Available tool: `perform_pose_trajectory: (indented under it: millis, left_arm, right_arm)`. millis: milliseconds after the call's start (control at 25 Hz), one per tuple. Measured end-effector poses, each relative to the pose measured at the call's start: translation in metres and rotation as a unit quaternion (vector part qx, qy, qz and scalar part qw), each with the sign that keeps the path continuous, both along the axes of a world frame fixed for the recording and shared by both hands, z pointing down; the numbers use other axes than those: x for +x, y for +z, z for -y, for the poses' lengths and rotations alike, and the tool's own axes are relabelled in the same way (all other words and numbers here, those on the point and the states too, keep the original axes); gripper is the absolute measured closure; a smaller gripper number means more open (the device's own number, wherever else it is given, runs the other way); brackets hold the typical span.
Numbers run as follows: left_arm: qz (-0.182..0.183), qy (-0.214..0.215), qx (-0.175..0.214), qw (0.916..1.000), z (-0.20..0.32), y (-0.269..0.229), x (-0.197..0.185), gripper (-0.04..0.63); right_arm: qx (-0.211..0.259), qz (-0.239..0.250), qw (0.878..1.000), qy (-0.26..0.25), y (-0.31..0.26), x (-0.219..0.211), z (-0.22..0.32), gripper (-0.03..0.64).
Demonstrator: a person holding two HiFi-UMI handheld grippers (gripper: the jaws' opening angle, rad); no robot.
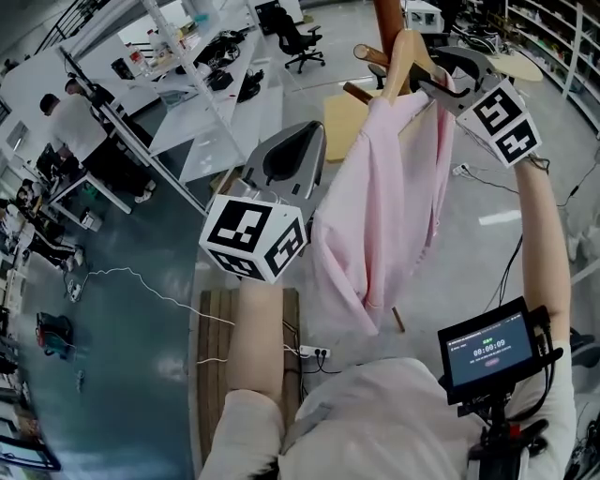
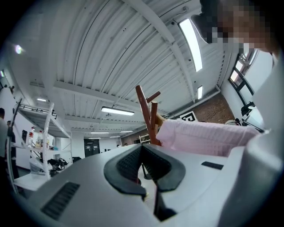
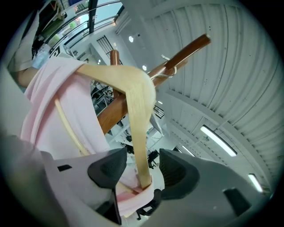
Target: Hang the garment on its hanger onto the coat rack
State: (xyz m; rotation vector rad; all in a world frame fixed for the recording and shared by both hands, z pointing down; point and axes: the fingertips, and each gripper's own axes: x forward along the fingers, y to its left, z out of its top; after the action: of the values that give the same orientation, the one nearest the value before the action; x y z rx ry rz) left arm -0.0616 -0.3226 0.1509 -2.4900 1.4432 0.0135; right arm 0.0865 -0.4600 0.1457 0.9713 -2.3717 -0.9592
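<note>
Picking up the right gripper [image 3: 142, 167] high at one o'clock in the head view, hard by the coat rack [image 1: 384, 21]. Reading its fingers [image 3: 108, 169] as spread wide, a gap on either side of the wooden hanger [image 3: 135, 95] standing between them, pressing on nothing. Tracing that hanger arm in the right gripper view: rooted at six o'clock between the fingers, running up toward twelve, then bending off to ten under the pink garment [image 3: 57, 102]. Placing the garment draped on the hanger, trailing down toward six o'clock in the head view. Spotting a brown rack peg [image 3: 182, 55] crossing behind the hanger's crown; cannot tell whether the hook sits on it, though likely, judging by the open fingers. Finding the left gripper [image 2: 143, 148] lower, toward nine o'clock, well apart from the cloth, fingers pressed together and empty, rack at twelve and garment at two in its own view. Calls for a straight pull back toward six, along the hanger arm, minding the pink cloth bunched at the finger roots. Right hand plainly the nearer.
</note>
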Motion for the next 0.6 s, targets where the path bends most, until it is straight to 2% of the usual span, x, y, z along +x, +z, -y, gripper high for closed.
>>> perform_pose_trajectory:
  millis: [200, 360, 600]
  left_arm:
    - [-0.017, -0.006, 0.005, 0.9998, 0.008, -0.005, -0.011, 0.589]
    - [-0.022, -0.008, 0.017, 0.9996, -0.011, -0.008, -0.011, 0.589]
    - [-0.021, -0.012, 0.02, 0.9995, -0.057, 0.001, -0.025, 0.589]
  right_arm:
    - [0.01, 0.067, 0.998, 0.01, -0.024, 0.028, -0.01, 0.408]
    - [0.032, 0.093, 0.995, 0.009, -0.039, 0.034, -0.055, 0.408]
    - [-0.006, 0.152, 0.987, -0.047, -0.038, 0.011, -0.138, 0.41]
